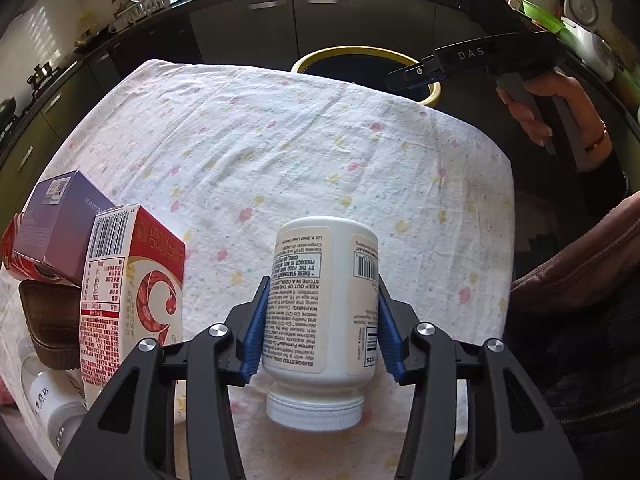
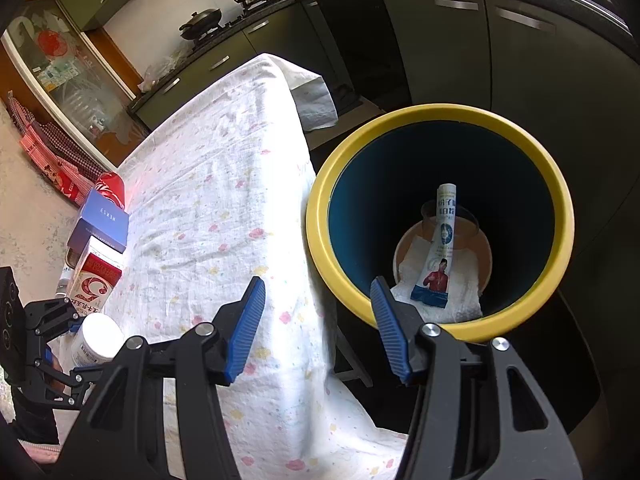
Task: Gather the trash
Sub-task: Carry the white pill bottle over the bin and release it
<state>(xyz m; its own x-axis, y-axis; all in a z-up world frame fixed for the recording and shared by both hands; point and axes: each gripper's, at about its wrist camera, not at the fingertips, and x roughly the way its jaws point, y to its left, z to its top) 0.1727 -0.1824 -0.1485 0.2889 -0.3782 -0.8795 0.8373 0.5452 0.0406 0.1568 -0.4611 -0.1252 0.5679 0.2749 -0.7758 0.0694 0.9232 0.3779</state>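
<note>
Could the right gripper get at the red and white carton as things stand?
Probably not directly: the right gripper, open and empty, sits over the bin, while the carton stands across the table beyond the left gripper holding the bottle.

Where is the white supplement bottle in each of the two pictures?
Left wrist: white bottle low centre, cap toward the camera, between the left gripper pads.
Right wrist: same bottle at lower left, small, in that gripper.
Shared landmark: yellow-rimmed bin.
</note>
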